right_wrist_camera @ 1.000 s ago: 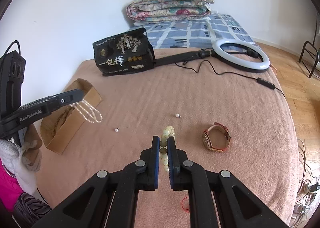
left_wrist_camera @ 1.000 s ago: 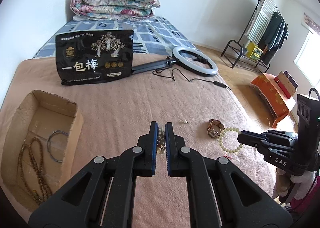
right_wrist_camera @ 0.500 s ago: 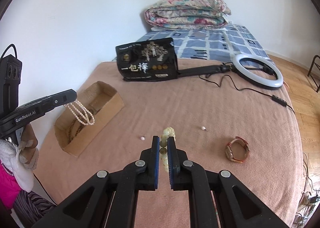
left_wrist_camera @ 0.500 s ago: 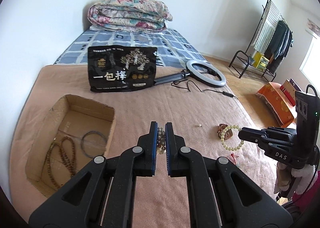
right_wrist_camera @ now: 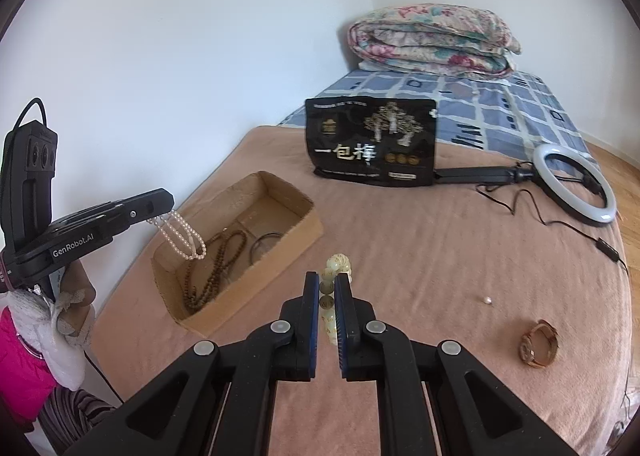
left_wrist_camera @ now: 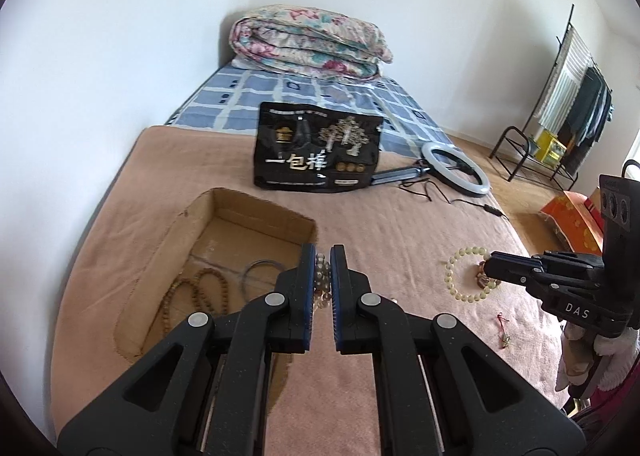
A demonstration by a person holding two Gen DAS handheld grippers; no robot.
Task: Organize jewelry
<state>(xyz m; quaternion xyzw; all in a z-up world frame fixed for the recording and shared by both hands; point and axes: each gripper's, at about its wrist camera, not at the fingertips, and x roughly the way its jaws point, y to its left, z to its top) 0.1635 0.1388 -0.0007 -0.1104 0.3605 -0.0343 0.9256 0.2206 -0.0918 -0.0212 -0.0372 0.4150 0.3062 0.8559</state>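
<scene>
In the right wrist view the left gripper (right_wrist_camera: pixel 170 208) enters from the left edge, its fingers clamped on a pearl necklace (right_wrist_camera: pixel 182 238) that hangs in several loops straight down over the near left end of the cardboard box (right_wrist_camera: pixel 280 252). The box lies on the brown blanket (right_wrist_camera: pixel 440 256) with its long axis running from lower left to upper right of that frame, and inside it lie a string of brown wooden beads (right_wrist_camera: pixel 218 268), stretched along that same axis, and a thin dark bangle (right_wrist_camera: pixel 266 246) lying flat. At the bottom centre the right gripper (right_wrist_camera: pixel 327 306) has its fingers closed on a pale green bead bracelet (right_wrist_camera: pixel 338 266), seen edge-on here, so it reads as a narrow vertical stack rising above the fingertips. Further right a single loose pearl (right_wrist_camera: pixel 487 300) and a brown-strapped watch (right_wrist_camera: pixel 540 344) lie on the blanket, with a black snack bag (right_wrist_camera: pixel 372 140) and a ring light (right_wrist_camera: pixel 576 180) beyond. The left wrist view shows the pearl strands only as a few beads pinched between the fingers of the left gripper (left_wrist_camera: pixel 322 276), above the box's near right corner (left_wrist_camera: pixel 256 224); the hanging loops are hidden there. At the right of that frame the right gripper (left_wrist_camera: pixel 494 270) shows side-on, and the bracelet (left_wrist_camera: pixel 466 274) shows as a full open ring hanging from its tips, facing the camera, with a small red-threaded charm (left_wrist_camera: pixel 502 330) on the blanket below it.
</scene>
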